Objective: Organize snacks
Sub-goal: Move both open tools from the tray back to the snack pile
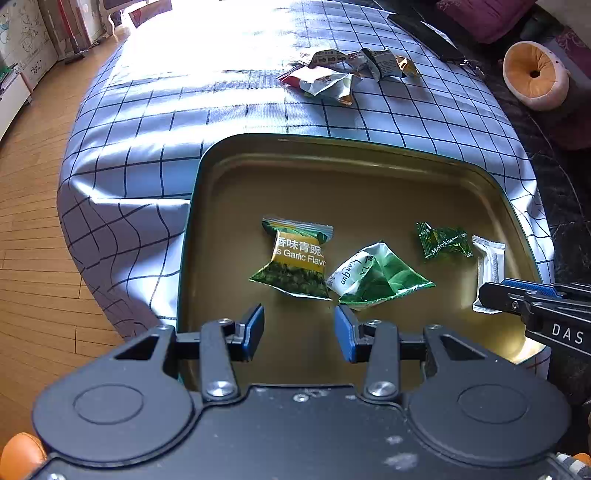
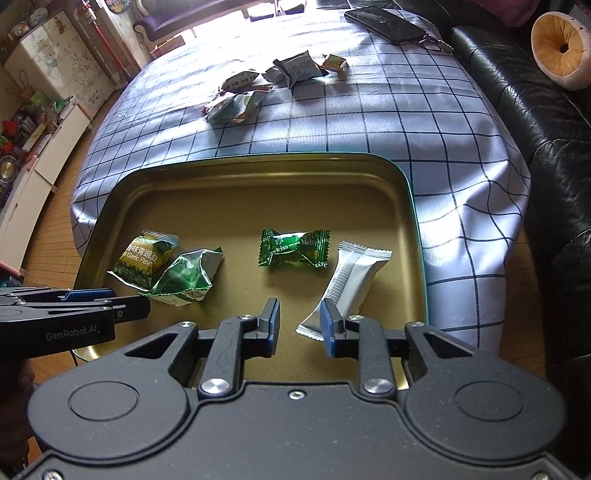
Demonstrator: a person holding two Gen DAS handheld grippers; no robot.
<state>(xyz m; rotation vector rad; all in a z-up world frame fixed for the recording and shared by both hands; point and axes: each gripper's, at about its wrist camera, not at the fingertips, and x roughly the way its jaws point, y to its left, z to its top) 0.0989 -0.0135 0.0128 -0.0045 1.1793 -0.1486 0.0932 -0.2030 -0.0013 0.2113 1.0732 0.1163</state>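
Note:
A gold tray (image 1: 332,142) with a green rim holds a green garlic-flavour packet (image 1: 293,258), a crumpled green-and-white packet (image 1: 376,277), a green Meltykiss candy (image 1: 443,240) and a white packet (image 1: 489,266). My left gripper (image 1: 299,332) hovers open just short of the first two packets, with nothing between its fingers. My right gripper (image 2: 299,328) is open over the tray (image 2: 258,158). The lower end of the white packet (image 2: 351,280) lies beside its right finger, outside the gap. Each gripper shows at the edge of the other's view: the right gripper (image 1: 487,297) and the left gripper (image 2: 144,306).
Several more snack packets (image 2: 266,81) lie in a loose pile farther back on the checked tablecloth (image 2: 351,122). A phone (image 2: 388,22) rests at the far edge. A black sofa (image 2: 535,110) with a round cushion (image 2: 561,48) stands to the right; wooden floor lies to the left.

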